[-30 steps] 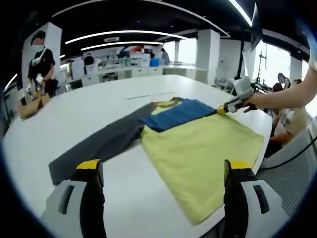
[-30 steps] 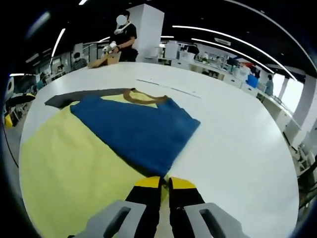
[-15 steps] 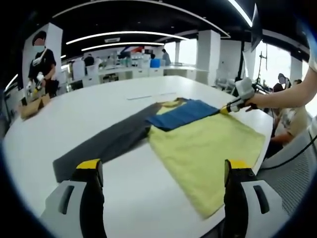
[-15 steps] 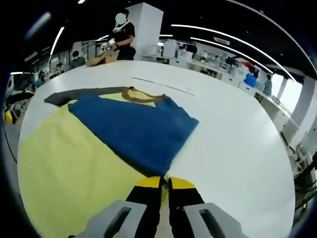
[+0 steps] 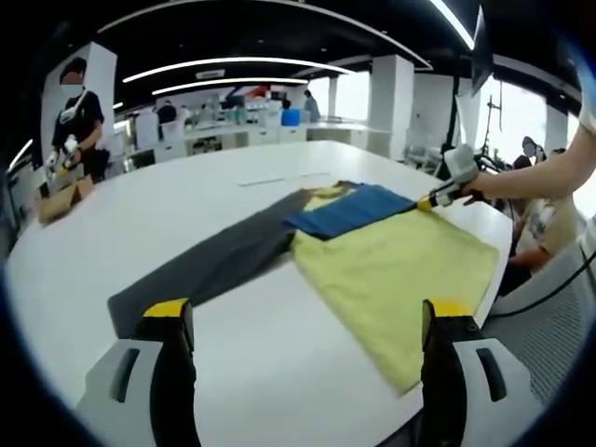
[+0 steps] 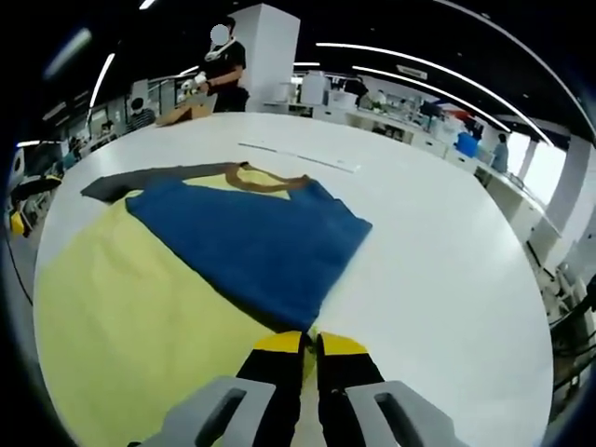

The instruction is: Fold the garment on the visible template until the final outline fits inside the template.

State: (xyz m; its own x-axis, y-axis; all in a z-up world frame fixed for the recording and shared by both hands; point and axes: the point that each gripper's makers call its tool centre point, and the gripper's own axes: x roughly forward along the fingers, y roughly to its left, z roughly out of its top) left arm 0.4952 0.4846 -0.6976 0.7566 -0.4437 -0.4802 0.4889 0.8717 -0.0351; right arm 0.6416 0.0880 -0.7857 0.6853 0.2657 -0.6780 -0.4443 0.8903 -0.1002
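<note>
A garment lies flat on the white table (image 5: 140,214). It has a yellow body (image 5: 391,270), a blue sleeve (image 5: 349,210) folded over it and a grey sleeve (image 5: 209,265) stretched out to the left. My right gripper (image 6: 309,340) is shut on the garment's edge, where the blue sleeve (image 6: 251,242) meets the yellow cloth (image 6: 130,307). The same gripper (image 5: 430,199) appears in the left gripper view at the garment's far right corner. My left gripper (image 5: 307,312) is open above bare table, short of the grey sleeve and holding nothing. A brown collar (image 6: 270,183) shows at the far end.
A thin pale line (image 6: 298,158) runs across the table beyond the collar. A person (image 5: 79,121) stands at the far left by a cardboard box (image 5: 60,197). The arm (image 5: 540,177) holding my right gripper reaches in from the right, above a mesh chair (image 5: 559,317).
The whole garment has slid across the table toward the right gripper's side, and the grey sleeve trails along. The right gripper stays shut on the edge, and the left stays open.
</note>
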